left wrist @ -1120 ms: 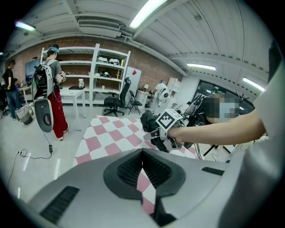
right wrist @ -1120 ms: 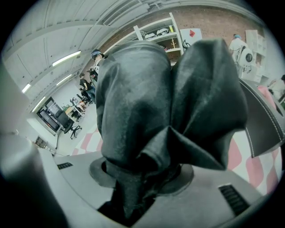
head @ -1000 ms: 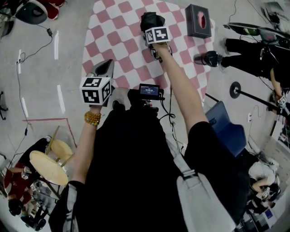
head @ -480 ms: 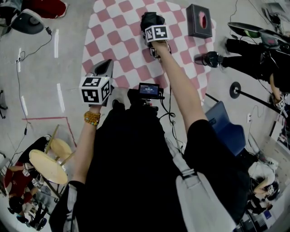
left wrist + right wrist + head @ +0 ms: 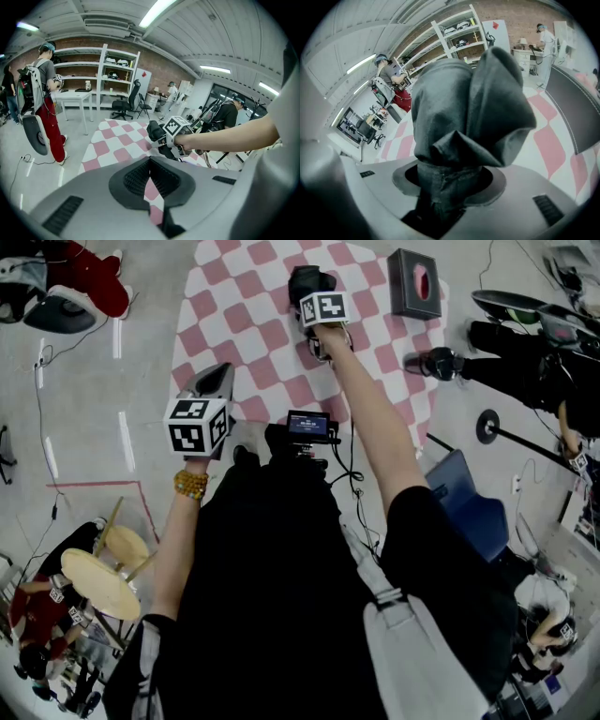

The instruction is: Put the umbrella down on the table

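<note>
A folded dark umbrella (image 5: 309, 281) rests on the pink-and-white checked table (image 5: 253, 343), near its far middle. My right gripper (image 5: 314, 294) points steeply down on it. In the right gripper view the umbrella's fabric (image 5: 468, 108) fills the gap in my right gripper (image 5: 445, 187) and touches both pads. These jaws have just been opening wider, with the umbrella still between them. My left gripper (image 5: 217, 377) hangs at the table's near left edge, shut and with nothing in it (image 5: 150, 161). From there I see the umbrella (image 5: 153, 131) and the table (image 5: 115, 140).
A black box with a red opening (image 5: 413, 282) stands at the table's far right. Beyond the right edge are a dark stand (image 5: 441, 362), a blue chair (image 5: 469, 502) and cables. A person in red trousers (image 5: 44, 112) stands to the left. A wooden stool (image 5: 103, 582) is near left.
Neither gripper has visibly moved, and the umbrella stays where it was. At the top left of the head view, the person in red trousers has come further into view.
</note>
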Action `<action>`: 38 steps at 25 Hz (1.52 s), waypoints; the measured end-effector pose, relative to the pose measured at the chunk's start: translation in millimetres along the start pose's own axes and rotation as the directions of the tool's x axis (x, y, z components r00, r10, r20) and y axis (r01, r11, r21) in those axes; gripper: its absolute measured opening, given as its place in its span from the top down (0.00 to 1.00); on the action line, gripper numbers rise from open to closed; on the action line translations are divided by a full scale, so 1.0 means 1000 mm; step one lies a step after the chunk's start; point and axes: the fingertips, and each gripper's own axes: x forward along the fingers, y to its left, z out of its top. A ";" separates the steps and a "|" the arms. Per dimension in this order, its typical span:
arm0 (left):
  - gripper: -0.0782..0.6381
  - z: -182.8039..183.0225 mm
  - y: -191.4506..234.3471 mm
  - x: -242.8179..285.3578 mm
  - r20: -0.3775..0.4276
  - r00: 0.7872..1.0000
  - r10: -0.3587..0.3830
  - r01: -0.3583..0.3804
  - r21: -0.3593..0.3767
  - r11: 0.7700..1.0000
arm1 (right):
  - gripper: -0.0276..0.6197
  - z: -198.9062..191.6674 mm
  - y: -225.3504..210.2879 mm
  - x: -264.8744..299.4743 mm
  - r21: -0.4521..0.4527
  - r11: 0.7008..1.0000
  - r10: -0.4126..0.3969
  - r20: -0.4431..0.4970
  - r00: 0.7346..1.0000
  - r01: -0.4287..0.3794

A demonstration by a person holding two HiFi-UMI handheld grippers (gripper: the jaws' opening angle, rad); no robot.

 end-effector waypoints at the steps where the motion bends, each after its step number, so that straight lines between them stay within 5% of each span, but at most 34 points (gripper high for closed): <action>1: 0.87 -0.001 0.000 0.000 -0.001 1.000 0.001 -0.001 -0.001 1.000 | 0.64 0.000 -0.001 0.001 0.000 1.000 -0.001 -0.002 1.000 0.001; 16: 0.87 -0.007 0.007 -0.003 -0.006 1.000 0.009 -0.009 -0.014 1.000 | 0.62 -0.020 -0.008 0.010 0.024 0.999 -0.023 -0.045 0.999 0.024; 38: 0.87 -0.010 0.008 -0.001 -0.002 1.000 -0.007 0.007 0.006 1.000 | 0.59 -0.017 -0.013 0.002 0.046 0.999 -0.026 0.009 1.000 0.026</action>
